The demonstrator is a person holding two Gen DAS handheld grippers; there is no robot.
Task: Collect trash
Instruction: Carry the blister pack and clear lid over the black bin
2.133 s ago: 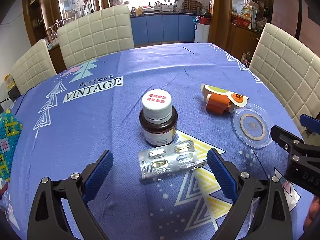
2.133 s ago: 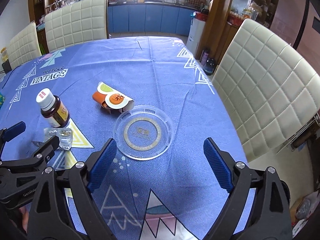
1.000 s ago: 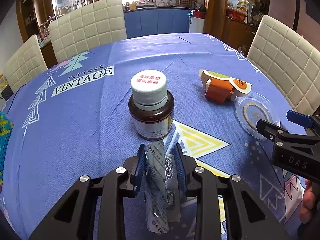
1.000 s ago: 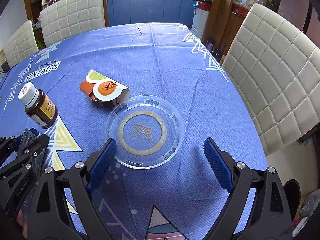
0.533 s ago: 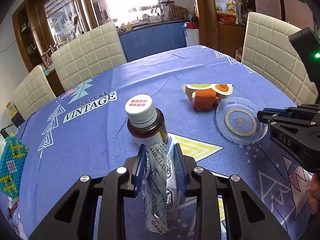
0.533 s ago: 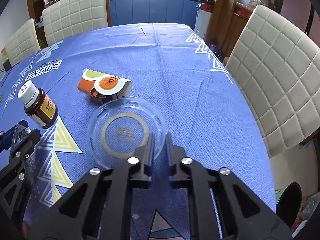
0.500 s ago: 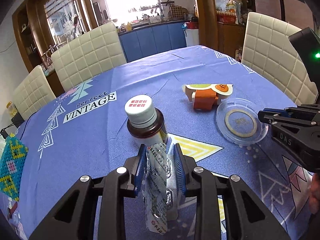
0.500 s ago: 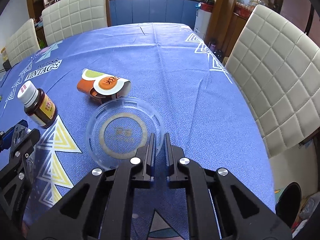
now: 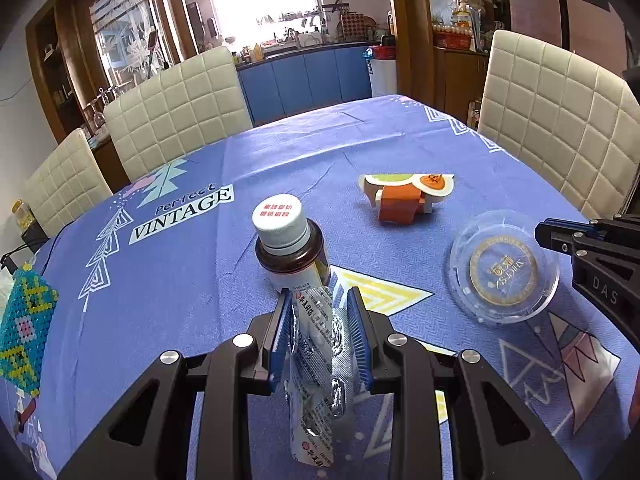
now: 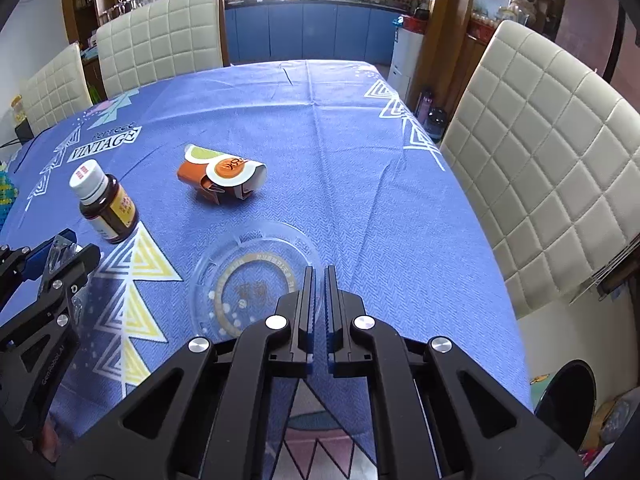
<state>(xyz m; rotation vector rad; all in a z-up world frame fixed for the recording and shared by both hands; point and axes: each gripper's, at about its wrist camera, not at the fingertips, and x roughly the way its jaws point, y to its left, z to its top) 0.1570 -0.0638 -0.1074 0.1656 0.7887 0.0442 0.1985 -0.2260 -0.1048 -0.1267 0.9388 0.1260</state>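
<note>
The left claw (image 9: 319, 320) is clamped on a silver foil blister strip of pills (image 9: 316, 364), which stands on its edge between the two blue pads and hangs down below them, lifted free of the surface (image 9: 200, 264) covered with a blue printed cloth. Holding it by the flat faces seems sensible, because such a thin sheet gives nothing else to grip. The right claw (image 10: 319, 292) is closed together on the near rim of a round clear plastic lid with a gold ring print (image 10: 256, 280); in the left wrist view the lid (image 9: 503, 270) looks tilted, with its far edge low — whether that edge touches the cloth I cannot tell. A rim pinch is probably the only way to take such a flat disc. Two more things stay on the surface: a brown glass medicine bottle with a white cap (image 9: 290, 246), upright just beyond the left claw, and a crushed orange and white paper cup (image 10: 220, 178) lying on its side farther away, apart from the bottle and the lid. I judge that both hands now carry one piece of trash and the next step is to bring them to a bin; a dark round opening (image 10: 568, 390) on the floor at the right may be it, but this is not sure. The thin lid could slip or bend in the narrow grip.
</note>
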